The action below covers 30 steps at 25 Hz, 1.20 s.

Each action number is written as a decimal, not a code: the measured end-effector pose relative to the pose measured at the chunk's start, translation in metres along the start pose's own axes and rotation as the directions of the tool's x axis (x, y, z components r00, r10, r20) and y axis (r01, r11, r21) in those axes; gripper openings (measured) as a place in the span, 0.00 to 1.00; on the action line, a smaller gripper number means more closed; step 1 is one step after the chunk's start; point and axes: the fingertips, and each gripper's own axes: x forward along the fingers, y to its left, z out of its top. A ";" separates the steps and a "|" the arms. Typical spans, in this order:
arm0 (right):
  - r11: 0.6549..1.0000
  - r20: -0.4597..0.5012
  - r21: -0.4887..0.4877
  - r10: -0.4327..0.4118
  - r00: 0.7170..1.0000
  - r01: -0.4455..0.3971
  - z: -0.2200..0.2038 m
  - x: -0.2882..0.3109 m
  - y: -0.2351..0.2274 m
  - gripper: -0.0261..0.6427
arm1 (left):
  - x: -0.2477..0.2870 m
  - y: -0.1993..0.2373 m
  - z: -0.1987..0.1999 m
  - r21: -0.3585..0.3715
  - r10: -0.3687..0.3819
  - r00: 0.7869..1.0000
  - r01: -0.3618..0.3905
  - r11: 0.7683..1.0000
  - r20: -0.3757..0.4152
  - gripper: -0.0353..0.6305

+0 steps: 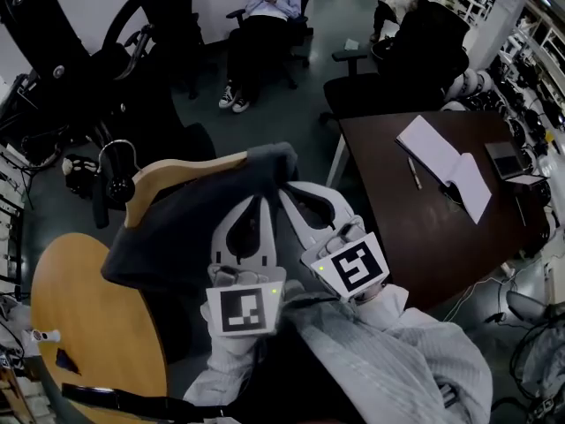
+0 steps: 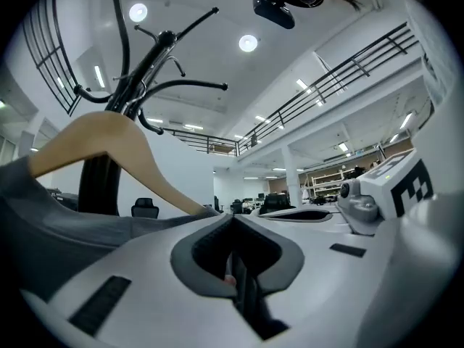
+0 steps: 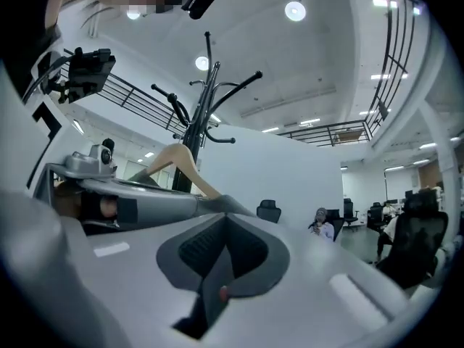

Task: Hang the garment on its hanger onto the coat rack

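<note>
A dark grey garment (image 1: 181,219) hangs on a wooden hanger (image 1: 177,175) with a black hook (image 1: 115,162) at its left. Both grippers meet at the hanger's right shoulder. My left gripper (image 1: 263,200) is shut on the garment's cloth there, and my right gripper (image 1: 287,190) is shut on the same fold beside it. In the left gripper view the closed left gripper (image 2: 232,217) touches the garment (image 2: 65,220), with the hanger (image 2: 109,133) and the black coat rack (image 2: 138,85) above. The right gripper (image 3: 226,214) sees the coat rack (image 3: 206,100) behind the hanger (image 3: 177,158).
The coat rack (image 1: 53,51) rises at the upper left. A round wooden table (image 1: 88,325) lies below left. A dark desk (image 1: 424,228) with an open notebook (image 1: 446,166) stands to the right. A person sits in a chair (image 1: 265,25) at the back, beside a black office chair (image 1: 397,69).
</note>
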 end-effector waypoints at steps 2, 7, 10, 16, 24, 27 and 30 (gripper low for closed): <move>0.999 -0.020 0.032 -0.014 1.000 0.014 -0.010 0.000 -0.006 0.04 | 0.010 -0.007 -0.010 -0.012 -0.014 1.000 0.013 1.000 -0.027 0.06; 0.999 -0.029 0.038 -0.019 0.999 0.020 -0.026 0.000 -0.020 0.04 | 0.028 -0.015 -0.027 -0.049 -0.035 0.998 0.033 0.998 -0.057 0.06; 0.999 -0.030 0.033 -0.016 0.999 0.017 -0.026 0.003 -0.028 0.04 | 0.037 -0.014 -0.027 -0.043 -0.034 0.998 0.031 0.999 -0.060 0.06; 1.000 -0.035 0.023 0.000 0.999 0.001 -0.030 0.007 -0.035 0.04 | 0.047 -0.016 -0.030 -0.021 -0.031 0.998 0.029 0.999 -0.063 0.06; 1.000 -0.033 0.020 0.018 0.999 -0.017 -0.034 0.016 -0.036 0.04 | 0.053 -0.010 -0.033 -0.019 -0.028 0.997 0.027 0.999 -0.065 0.06; 1.000 -0.032 0.022 0.023 0.999 -0.023 -0.035 0.019 -0.035 0.04 | 0.054 -0.010 -0.036 0.000 -0.043 0.997 0.044 0.999 -0.067 0.06; 0.999 -0.027 0.019 0.026 0.999 -0.026 -0.035 0.021 -0.035 0.04 | 0.055 -0.010 -0.038 0.018 -0.049 0.996 0.051 0.999 -0.067 0.06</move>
